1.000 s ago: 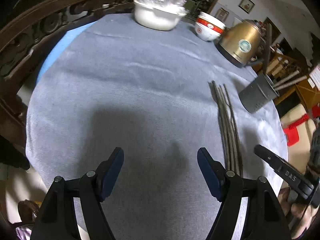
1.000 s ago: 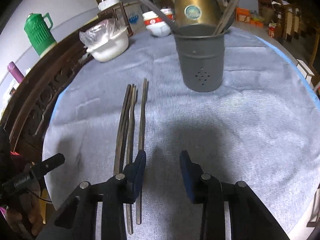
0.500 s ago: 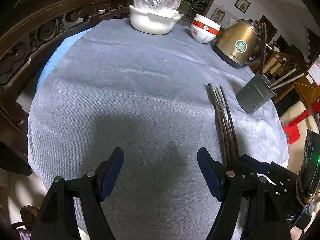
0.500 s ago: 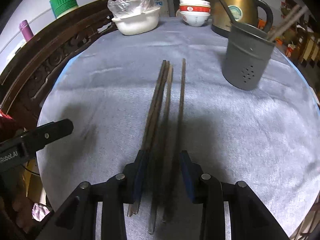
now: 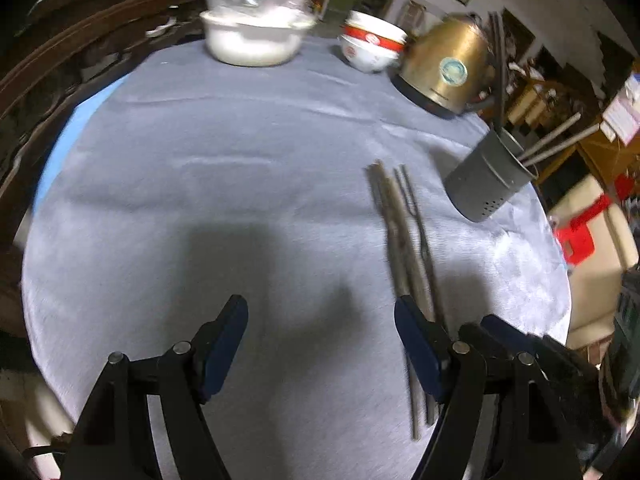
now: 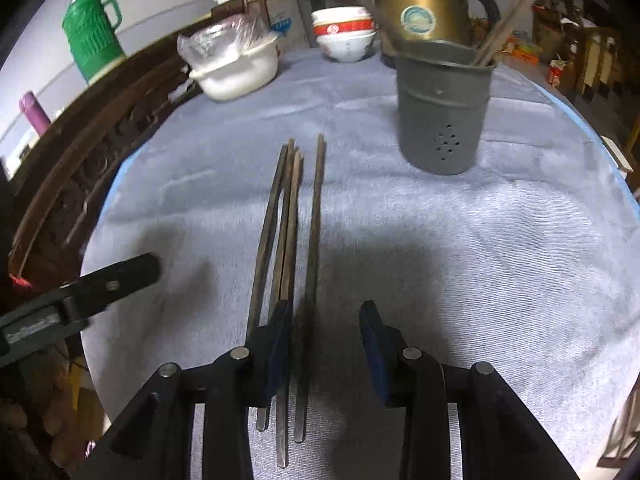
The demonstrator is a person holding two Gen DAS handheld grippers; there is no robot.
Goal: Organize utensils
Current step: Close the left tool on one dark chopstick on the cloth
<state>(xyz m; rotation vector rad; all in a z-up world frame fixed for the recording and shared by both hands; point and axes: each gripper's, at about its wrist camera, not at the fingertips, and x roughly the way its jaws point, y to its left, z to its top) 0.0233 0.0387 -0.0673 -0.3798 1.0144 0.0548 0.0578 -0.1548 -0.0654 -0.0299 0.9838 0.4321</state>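
Chopsticks (image 6: 294, 240) are laid as a loose bundle of four on the grey tablecloth (image 6: 460, 260), lengthwise toward twelve o'clock in the right wrist view, near ends at the table's near edge where they can be reached from above. Grey holder (image 6: 442, 116) is stood upright at about one o'clock from the bundle, well apart from it, with a few sticks already leaning in it; it is judged the place the loose ones are meant for. Kettle (image 6: 420, 4), stacked bowls (image 6: 346, 38) and a covered white dish (image 6: 236, 68) are kept at the far rim, out of the working area.

Right gripper (image 6: 326, 340) is pitched steeply down over the near ends, jaws partly apart. The rightmost stick runs between the pads, the others under or outside the left pad; nothing is clamped yet.

Left gripper (image 5: 320, 344) is tilted down likewise, jaws wide apart and empty, over bare cloth at nine o'clock from the bundle.
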